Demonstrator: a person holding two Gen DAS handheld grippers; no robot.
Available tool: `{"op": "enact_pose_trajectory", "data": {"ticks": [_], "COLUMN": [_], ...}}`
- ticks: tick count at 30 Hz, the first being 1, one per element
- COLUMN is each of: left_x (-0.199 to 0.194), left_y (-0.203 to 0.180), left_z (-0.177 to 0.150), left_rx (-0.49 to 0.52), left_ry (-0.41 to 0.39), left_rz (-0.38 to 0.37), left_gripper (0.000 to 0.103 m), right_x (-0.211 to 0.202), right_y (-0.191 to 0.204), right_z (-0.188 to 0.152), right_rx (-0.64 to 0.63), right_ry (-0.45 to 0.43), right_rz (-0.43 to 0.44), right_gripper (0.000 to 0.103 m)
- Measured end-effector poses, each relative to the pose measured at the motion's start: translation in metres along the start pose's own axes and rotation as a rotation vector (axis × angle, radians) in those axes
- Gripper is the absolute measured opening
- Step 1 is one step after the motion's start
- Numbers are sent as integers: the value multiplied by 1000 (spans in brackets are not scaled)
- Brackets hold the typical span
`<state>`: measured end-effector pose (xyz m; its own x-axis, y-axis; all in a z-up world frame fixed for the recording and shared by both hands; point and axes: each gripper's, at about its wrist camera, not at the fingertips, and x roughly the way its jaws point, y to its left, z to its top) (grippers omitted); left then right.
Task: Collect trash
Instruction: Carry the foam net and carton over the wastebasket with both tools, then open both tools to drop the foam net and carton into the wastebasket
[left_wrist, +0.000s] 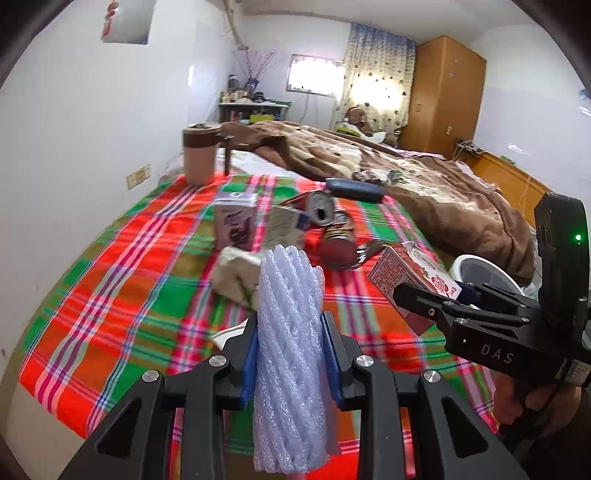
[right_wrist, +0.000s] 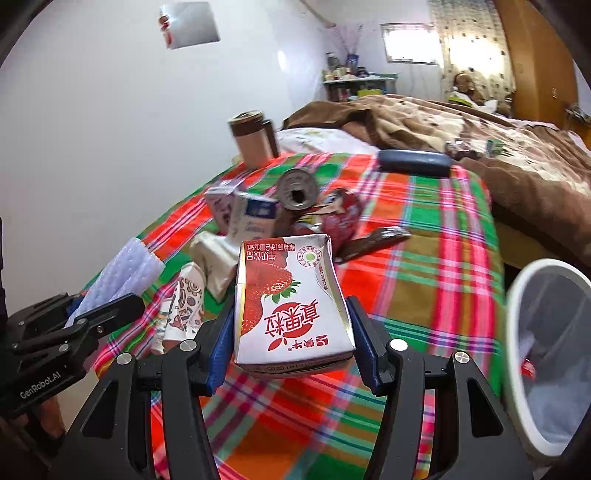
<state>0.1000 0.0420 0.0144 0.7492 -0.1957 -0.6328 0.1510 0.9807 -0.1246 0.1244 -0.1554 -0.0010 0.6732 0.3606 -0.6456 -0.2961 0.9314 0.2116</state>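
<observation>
A: What do the 2 grippers have?
B: The left gripper (left_wrist: 291, 354) is clamped tight on a pale ribbed foam sleeve (left_wrist: 290, 354), low centre of its frame. The right gripper (right_wrist: 291, 332) grips a white strawberry milk carton (right_wrist: 288, 306), dented, jaws spread to its width.
A: And the surroundings?
B: A plaid cloth (left_wrist: 122, 284) under more cartons, a can (right_wrist: 297, 190), a white bin (right_wrist: 517, 332) at right, a brown blanket (left_wrist: 424, 184) beyond.

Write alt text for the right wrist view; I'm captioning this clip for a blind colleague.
The right gripper clamps a strawberry milk carton above a bright plaid cloth, with a white bin at the right edge. Behind it lie more cartons, a can and wrappers; at left, the left gripper holds white foam netting.
</observation>
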Motion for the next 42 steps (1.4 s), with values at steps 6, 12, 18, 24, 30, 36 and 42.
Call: {"op": "enact_pose_trajectory", "data": {"ticks": [6, 12, 18, 24, 30, 36, 42], "left_x": [4, 8, 16, 26, 41, 57, 76], "left_y": [-32, -71, -113, -153, -194, -230, -264], "left_z": [7, 15, 19, 23, 23, 21, 21], "left_rx": [40, 98, 147, 181, 228, 267, 310], "left_ry": [0, -10, -3, 11, 39, 63, 80], "left_rz": [-45, -69, -129, -190, -239, -273, -290], "left_gripper": [31, 31, 31, 31, 32, 32, 32], "right_x": [-20, -39, -59, -73, -82, -86, -85], "right_y": [-27, -56, -87, -112, -142, -169, -187], "right_z": [0, -4, -9, -14, -21, -31, -36], "right_rx": [43, 95, 156, 191, 253, 305, 317], "right_ry": [-28, -51, -84, -95, -94, -72, -54], "right_rz": [-51, -109, -174, -271, -329, -387, -445], "right_gripper": [58, 58, 58, 58, 58, 58, 58]}}
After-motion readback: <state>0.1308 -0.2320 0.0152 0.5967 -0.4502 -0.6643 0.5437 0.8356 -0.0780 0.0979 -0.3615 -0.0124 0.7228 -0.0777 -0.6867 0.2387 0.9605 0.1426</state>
